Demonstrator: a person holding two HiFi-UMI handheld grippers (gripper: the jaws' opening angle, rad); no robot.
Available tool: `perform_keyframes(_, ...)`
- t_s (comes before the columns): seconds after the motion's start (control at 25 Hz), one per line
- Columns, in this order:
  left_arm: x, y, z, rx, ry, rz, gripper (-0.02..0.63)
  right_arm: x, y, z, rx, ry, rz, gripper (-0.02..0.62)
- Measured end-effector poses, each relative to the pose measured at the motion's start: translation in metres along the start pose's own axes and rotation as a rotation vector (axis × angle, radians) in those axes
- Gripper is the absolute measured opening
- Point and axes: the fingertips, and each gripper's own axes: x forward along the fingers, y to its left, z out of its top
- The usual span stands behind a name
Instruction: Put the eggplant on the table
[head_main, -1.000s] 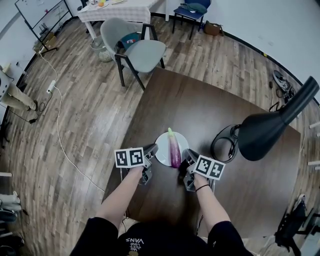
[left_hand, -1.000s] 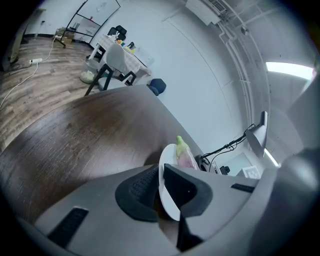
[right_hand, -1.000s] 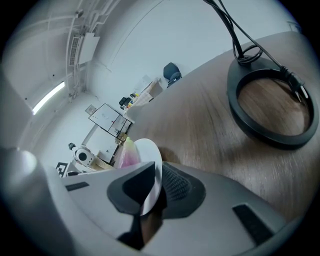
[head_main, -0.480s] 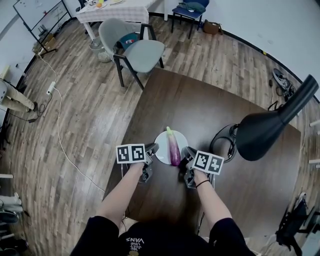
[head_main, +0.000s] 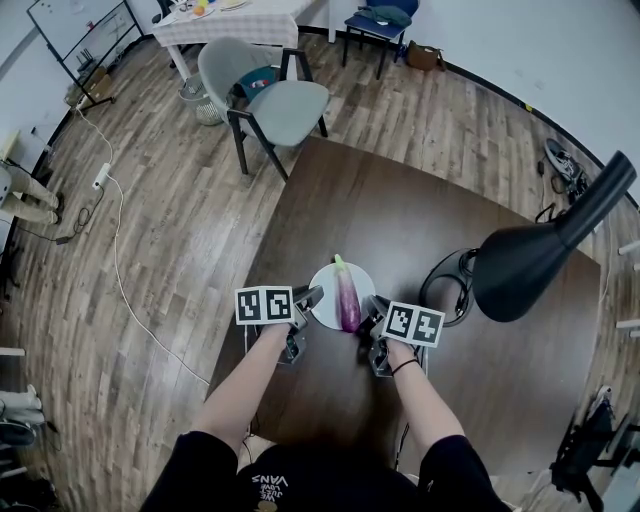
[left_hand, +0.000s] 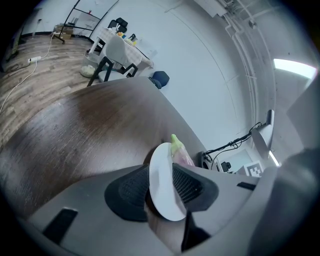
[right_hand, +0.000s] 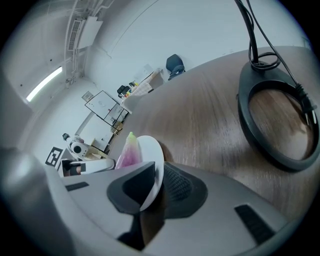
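- Broadly: a dark wooden table (head_main: 400, 210) fills the middle of the head view, with plank flooring around it.
- Black desk lamp (head_main: 530, 262) leans over the table's right side, its shade well apart from the plate.
- Grey chair (head_main: 285, 100) stands on the floor beyond the table's far edge.
- Left gripper (left_hand: 161, 182) at the plate's left rim. Its jaws are opening; the rim stands between the pads, which no longer pinch it.
- Right gripper (right_hand: 157, 182) at the plate's near-right rim. Its jaws are closed on that rim, one pad on either face.
- White plate (head_main: 328, 290) sits near the table's front edge, between the two grippers.
- Eggplant (head_main: 347, 297), purple with a green stem end, lies lengthwise on the plate, stem pointing away from the person. It is not on the bare table.
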Motion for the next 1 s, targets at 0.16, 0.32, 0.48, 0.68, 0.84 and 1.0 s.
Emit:
perform_keyframes(0.16,0.0,0.001,-0.002,0.005,0.003,-0.005,0.138,0.002,-0.001,-0.003,-0.006,-0.002,-0.007,0.046)
perform_keyframes(0.32,0.001,0.001,-0.002,0.011,0.0,-0.009,0.147,0.002,-0.001,-0.003,-0.006,0.001,-0.008,0.046)
perform_keyframes(0.48,-0.001,-0.001,-0.005,0.013,-0.002,-0.017,0.156,0.0,-0.002,-0.005,-0.017,0.001,-0.015,0.046)
perform_keyframes(0.68,-0.002,-0.003,-0.006,0.014,-0.009,-0.027,0.164,-0.002,-0.001,-0.006,-0.026,0.002,-0.014,0.074)
perform_keyframes(0.84,-0.004,-0.002,-0.009,0.012,-0.02,-0.031,0.17,-0.004,-0.001,-0.008,-0.031,0.0,-0.013,0.083)
perform_keyframes(1.0,-0.011,-0.002,-0.009,0.035,-0.051,-0.027,0.175,-0.009,0.002,-0.003,-0.072,-0.025,-0.022,0.084)
